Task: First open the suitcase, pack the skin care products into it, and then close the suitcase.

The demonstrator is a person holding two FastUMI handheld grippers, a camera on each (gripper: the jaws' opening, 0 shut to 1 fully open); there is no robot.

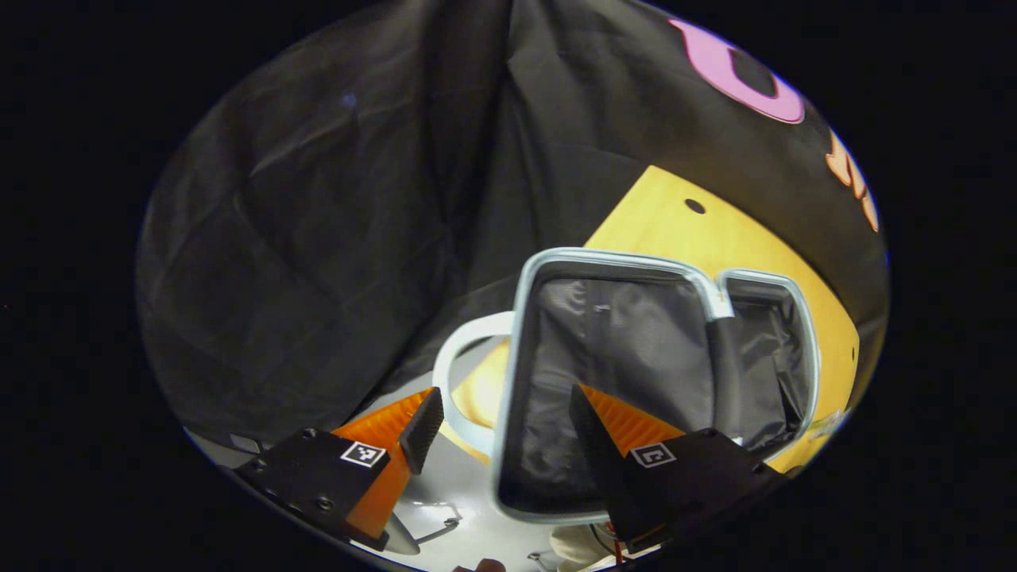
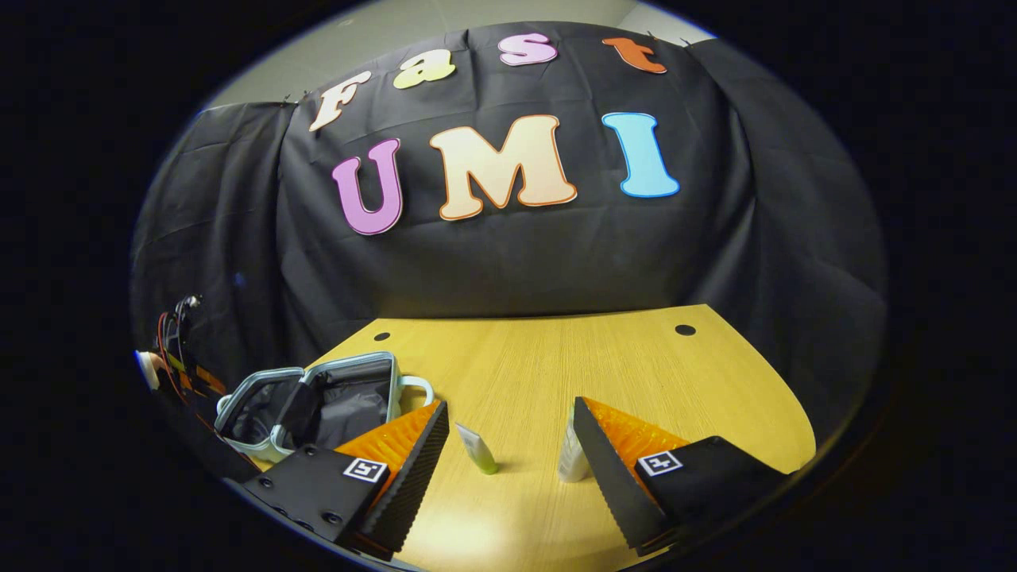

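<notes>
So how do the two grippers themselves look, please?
Each gripper, left and right, has two wedge-shaped fingers with ridged faces, fixed to black blocks with screws. Each block carries a small square black-and-white marker. In the right gripper view, red and black cables run on the far gripper.

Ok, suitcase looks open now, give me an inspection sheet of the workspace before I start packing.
Surface: wooden table, round holes near its far edge.
Job's things: suitcase lying open, dark lining showing, nothing seen inside; green-capped tube and pale bottle standing on the table.
Clutter: nothing seen.
Grippers: left gripper open, straddling the suitcase rim; right gripper open, facing the two products.
Cables: red and black wires beside the suitcase.
Surroundings: black cloth wall.
</notes>
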